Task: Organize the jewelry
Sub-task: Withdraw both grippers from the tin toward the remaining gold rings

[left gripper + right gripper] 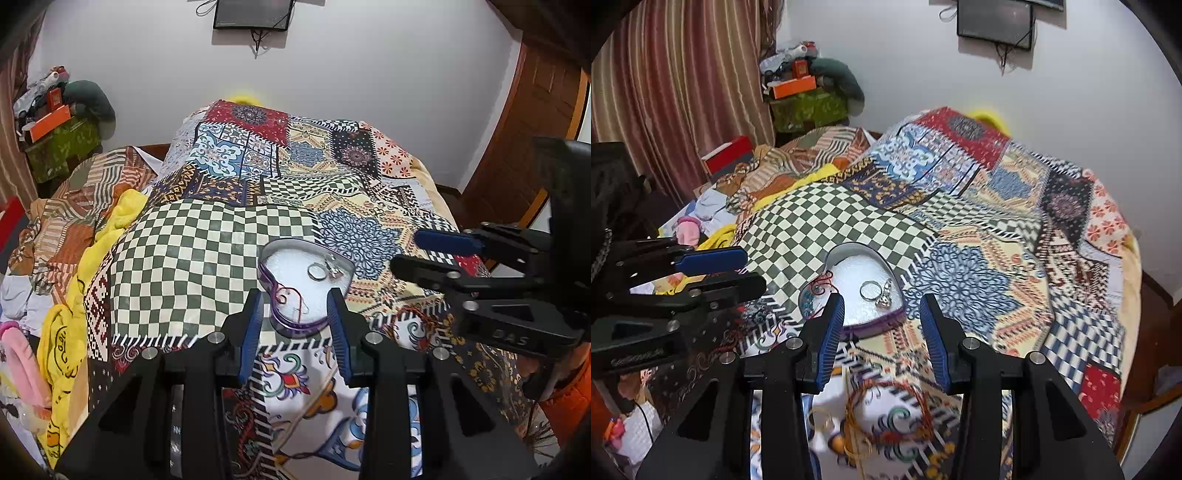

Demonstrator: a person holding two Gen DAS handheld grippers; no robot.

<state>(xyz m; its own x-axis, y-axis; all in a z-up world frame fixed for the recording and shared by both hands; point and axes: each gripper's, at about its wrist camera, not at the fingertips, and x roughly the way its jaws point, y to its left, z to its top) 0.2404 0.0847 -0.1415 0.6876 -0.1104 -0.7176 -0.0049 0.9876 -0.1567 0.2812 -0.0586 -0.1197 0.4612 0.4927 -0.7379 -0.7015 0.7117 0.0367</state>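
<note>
Left tongs [295, 325] and right tongs [882, 325] both gape, empty. Heart-shaped box [849, 273] on the bed holds a ring [868, 290]; thread bracelet [886, 417] lies near, outside. Likely next: right tongs lower and pinch it.

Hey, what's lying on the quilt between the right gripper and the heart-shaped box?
In the right wrist view, only bare quilt separates the right gripper from the heart-shaped box. The red-and-gold thread bracelet lies nearer the camera, under the gripper.

At the centre, a heart-shaped tin [306, 284] rests on the patchwork bedspread [207, 254], holding a silver ring [317, 272]. The left gripper [295, 325], jaws apart, brackets the tin's near tip. The right gripper [417, 251] enters from 3 o'clock.
</note>
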